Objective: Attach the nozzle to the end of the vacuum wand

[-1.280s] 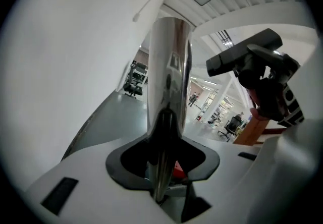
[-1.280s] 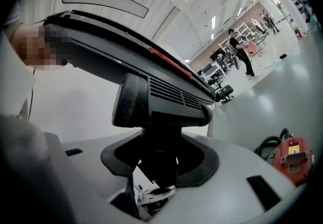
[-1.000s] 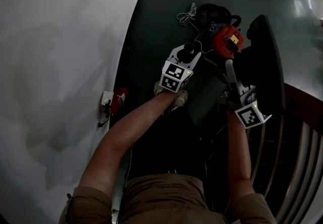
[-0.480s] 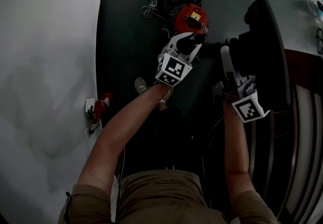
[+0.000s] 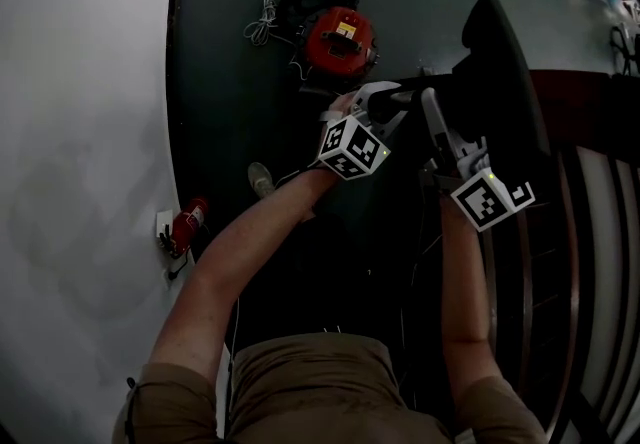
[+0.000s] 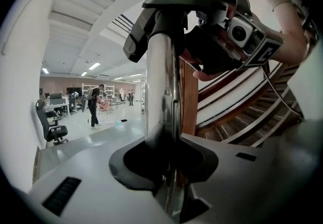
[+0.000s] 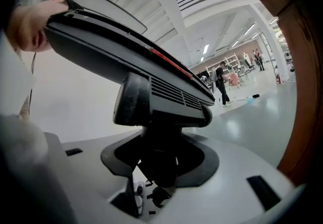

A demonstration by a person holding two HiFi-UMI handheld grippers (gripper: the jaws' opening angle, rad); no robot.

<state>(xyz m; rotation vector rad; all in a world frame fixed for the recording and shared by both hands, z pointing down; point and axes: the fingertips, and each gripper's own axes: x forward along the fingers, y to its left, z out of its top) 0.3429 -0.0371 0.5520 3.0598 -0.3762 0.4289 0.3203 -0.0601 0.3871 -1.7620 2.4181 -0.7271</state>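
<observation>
left gripper: jaws just closing, clamped on chrome wand, near red canister
right gripper: narrow grip on floor nozzle neck

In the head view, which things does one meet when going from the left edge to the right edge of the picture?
Small red object → white coiled cable → round red vacuum body → right tongs → brown wooden railing.
</observation>
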